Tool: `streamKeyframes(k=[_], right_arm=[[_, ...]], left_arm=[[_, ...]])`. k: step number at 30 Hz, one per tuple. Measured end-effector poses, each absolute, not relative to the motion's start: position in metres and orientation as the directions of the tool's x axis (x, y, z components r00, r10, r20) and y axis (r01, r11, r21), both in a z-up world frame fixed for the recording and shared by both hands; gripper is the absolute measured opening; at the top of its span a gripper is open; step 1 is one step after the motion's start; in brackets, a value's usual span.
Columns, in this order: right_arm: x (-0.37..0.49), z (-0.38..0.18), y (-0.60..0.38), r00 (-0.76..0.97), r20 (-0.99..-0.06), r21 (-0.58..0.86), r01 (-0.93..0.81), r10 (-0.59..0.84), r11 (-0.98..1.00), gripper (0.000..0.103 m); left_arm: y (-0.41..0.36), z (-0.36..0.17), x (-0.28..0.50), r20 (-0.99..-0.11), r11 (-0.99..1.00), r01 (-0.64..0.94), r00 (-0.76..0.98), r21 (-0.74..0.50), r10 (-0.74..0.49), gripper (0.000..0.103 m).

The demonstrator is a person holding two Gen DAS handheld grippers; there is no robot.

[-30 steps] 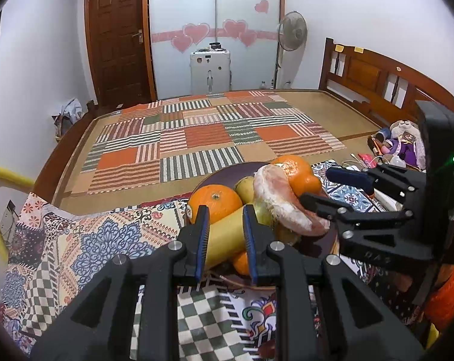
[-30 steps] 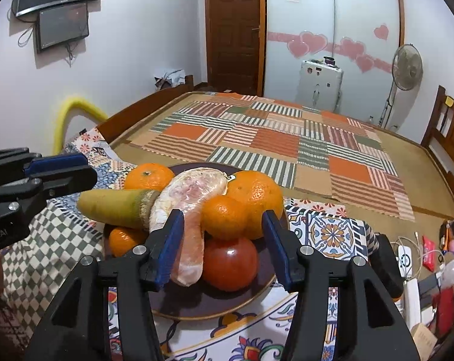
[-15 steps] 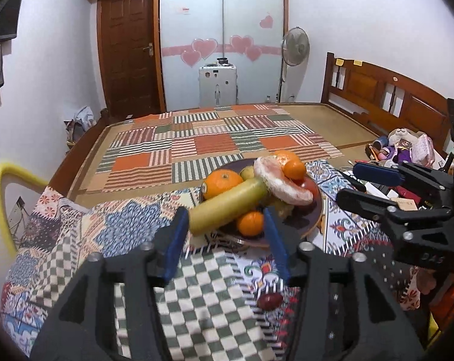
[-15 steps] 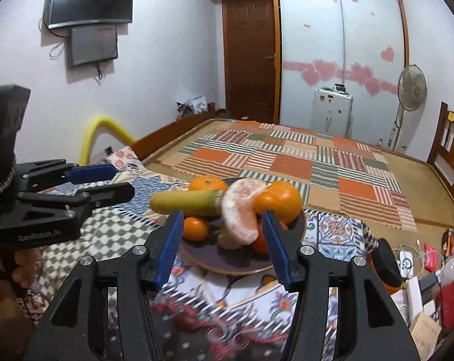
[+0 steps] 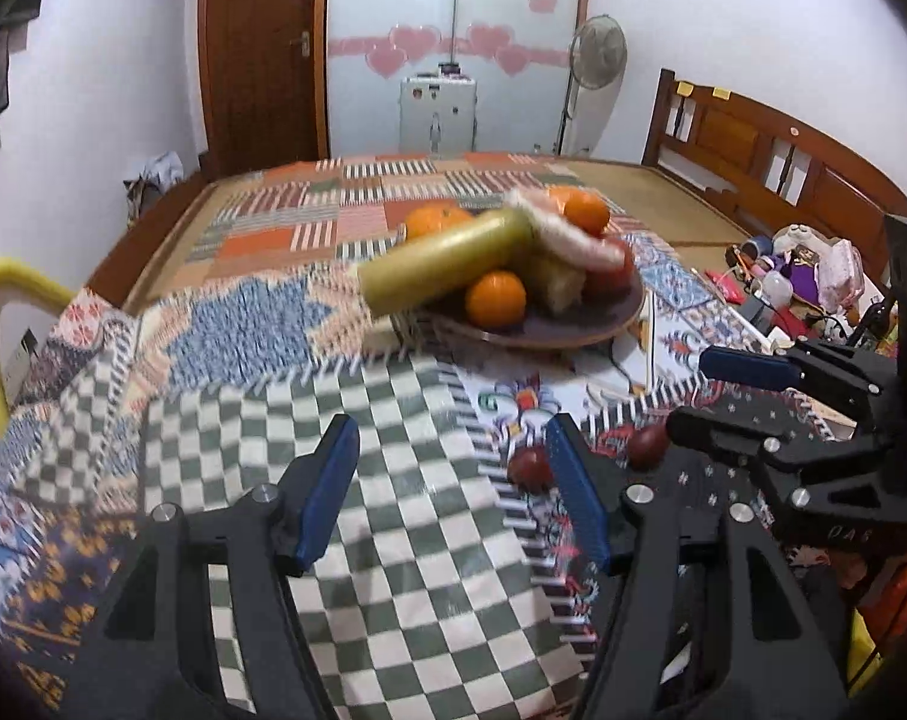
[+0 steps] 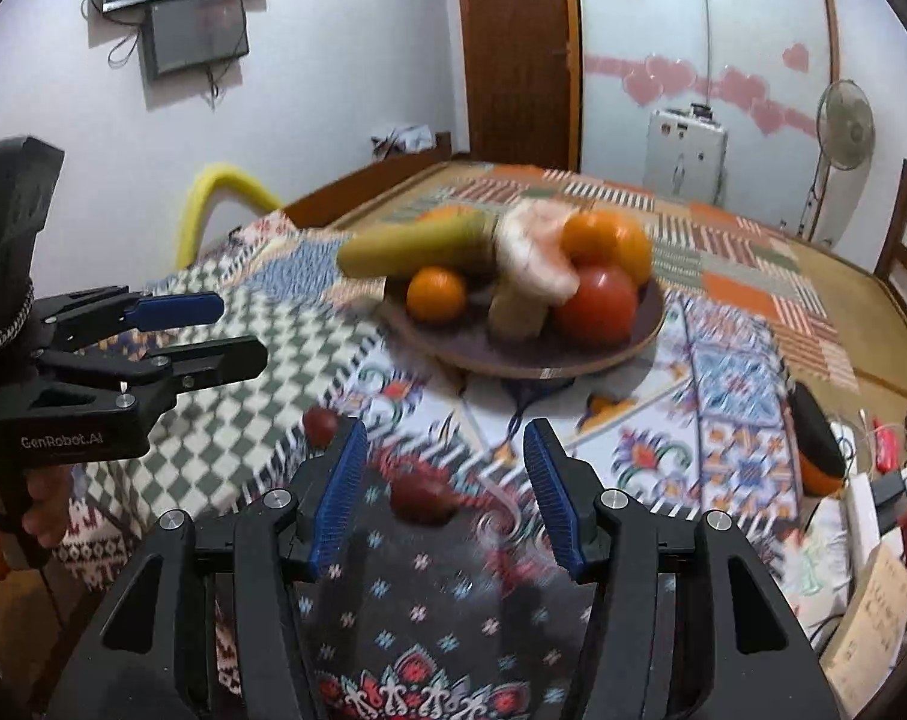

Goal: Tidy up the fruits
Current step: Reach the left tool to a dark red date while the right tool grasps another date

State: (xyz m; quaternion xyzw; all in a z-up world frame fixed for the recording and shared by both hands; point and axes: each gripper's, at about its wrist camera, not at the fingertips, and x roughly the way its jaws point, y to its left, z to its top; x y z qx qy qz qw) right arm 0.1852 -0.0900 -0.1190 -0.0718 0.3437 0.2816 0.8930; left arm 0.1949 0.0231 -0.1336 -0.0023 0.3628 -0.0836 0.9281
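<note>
Both the left gripper (image 5: 453, 486) and the right gripper (image 6: 447, 492) gape wide, holding nothing. The piled fruit plate (image 6: 651, 324), with its yellow-green banana (image 5: 447, 267) overhanging the rim, sits mid-tablecloth (image 5: 393, 480). Both grippers have backed away since a second ago.

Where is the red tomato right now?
In the right wrist view, the tomato sits on the plate's right side, beneath the orange.

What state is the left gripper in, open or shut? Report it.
Open. The left gripper has its blue pads spread wide with only checkered cloth between them.
</note>
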Motion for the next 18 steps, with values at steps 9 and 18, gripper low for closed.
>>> streamKeyframes(k=[9,18], right_arm=[[0.187,-0.139,-0.088,0.551,-0.691,0.111,-0.558,0.467,0.822,0.036],[0.178,-0.138,-0.091,0.564,-0.68,0.101,-0.56,0.468,0.822,0.025]], left_arm=[[0.019,-0.153,0.192,-0.708,0.98,0.172,0.679,-0.102,-0.193,0.064],[0.001,-0.167,0.202,-0.74,0.968,0.221,0.629,-0.122,-0.237,0.051]])
